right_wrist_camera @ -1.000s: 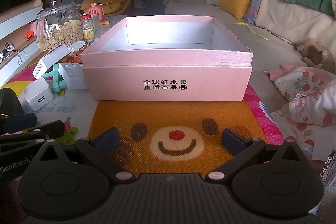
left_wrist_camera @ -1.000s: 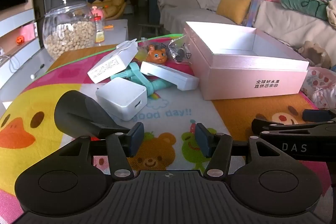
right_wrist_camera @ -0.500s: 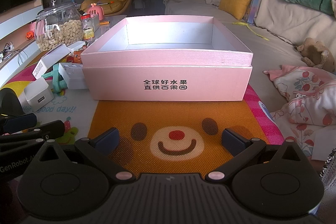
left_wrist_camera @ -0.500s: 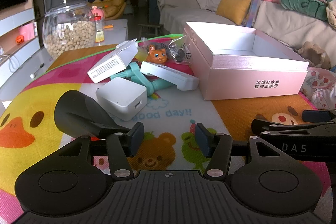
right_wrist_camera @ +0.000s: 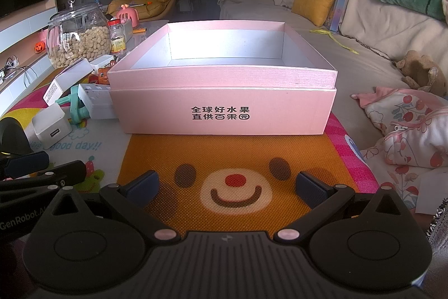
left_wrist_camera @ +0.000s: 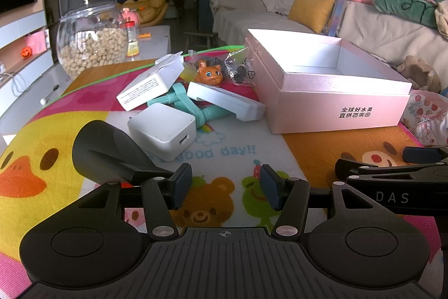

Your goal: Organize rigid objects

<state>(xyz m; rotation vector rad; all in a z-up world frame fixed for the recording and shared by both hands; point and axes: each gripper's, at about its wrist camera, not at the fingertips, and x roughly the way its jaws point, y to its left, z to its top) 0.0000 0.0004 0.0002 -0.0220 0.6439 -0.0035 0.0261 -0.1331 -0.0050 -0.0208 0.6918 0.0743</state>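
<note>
An open pink box stands on the cartoon mat, empty inside; it fills the right wrist view. Left of it lies a pile: a white charger cube, a white carton, a teal plastic piece, a white power strip, an orange toy animal and a clear bag of dark bits. A black funnel-shaped object lies nearest. My left gripper is open and empty, low over the mat before the pile. My right gripper is open and empty, facing the box.
A glass jar of nuts stands at the table's far left corner, with a small bottle behind. A sofa with cushions runs along the right. Floral bedding lies just off the mat's right edge.
</note>
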